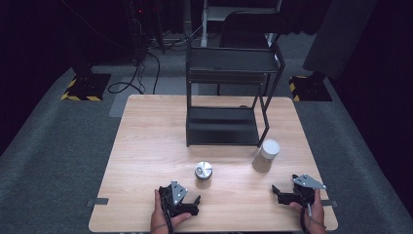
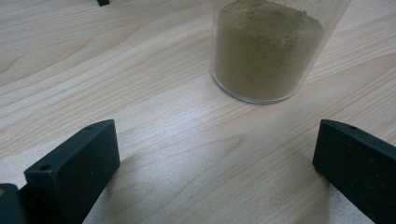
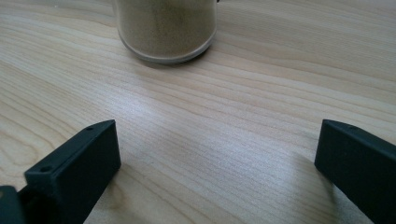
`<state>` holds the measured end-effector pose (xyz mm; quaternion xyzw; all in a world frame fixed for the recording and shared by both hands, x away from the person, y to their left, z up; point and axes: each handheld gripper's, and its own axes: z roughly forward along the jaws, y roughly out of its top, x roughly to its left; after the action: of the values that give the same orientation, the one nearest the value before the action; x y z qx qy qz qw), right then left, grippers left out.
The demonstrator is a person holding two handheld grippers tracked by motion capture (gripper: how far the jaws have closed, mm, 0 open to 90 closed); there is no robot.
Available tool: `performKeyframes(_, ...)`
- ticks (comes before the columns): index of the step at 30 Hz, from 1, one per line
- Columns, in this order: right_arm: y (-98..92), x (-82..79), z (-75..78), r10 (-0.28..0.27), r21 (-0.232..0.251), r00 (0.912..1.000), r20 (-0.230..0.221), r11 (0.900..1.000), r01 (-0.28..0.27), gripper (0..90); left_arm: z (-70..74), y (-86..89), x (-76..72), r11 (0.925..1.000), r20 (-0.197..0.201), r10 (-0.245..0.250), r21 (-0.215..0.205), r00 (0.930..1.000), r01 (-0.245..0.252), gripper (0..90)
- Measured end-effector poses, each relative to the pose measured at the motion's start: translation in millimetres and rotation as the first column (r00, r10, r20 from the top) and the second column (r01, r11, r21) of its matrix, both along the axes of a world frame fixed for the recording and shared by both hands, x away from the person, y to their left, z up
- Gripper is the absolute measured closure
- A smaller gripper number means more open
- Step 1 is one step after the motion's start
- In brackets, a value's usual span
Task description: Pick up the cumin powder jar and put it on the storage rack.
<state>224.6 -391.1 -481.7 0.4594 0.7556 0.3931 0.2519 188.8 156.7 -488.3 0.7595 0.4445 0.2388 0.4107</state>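
Two clear jars of tan powder stand on the wooden table [image 1: 146,146]. The silver-lidded jar [image 1: 203,174] is near the middle, and the white-lidded jar [image 1: 266,155] is to its right. My left gripper [image 1: 191,201] rests near the front edge just below the silver-lidded jar, open and empty. The left gripper view has a powder jar [image 2: 266,51] a short way ahead of the left gripper [image 2: 217,140], whose jaws are spread wide. My right gripper [image 1: 278,191] lies at the front right, open. In its view a jar [image 3: 166,28] stands ahead and left of the right gripper [image 3: 217,137].
A black two-tier metal rack [image 1: 224,124] stands at the back middle of the table, its shelves bare. Behind the table are a dark chair [image 1: 248,29], cables and two stands with yellow-black bases [image 1: 85,87] on the grey floor.
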Motion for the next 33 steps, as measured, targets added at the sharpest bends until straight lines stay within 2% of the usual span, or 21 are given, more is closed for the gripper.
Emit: performKeyframes(33, 1.2, -1.4, -0.2, -0.002, -0.005, 1.0000, 0.006, 1.000, 0.002, 0.0, 0.1, -2.7, -1.8, 0.9998, 0.000, 0.019, 0.000, 0.9998, -0.019, 0.5)
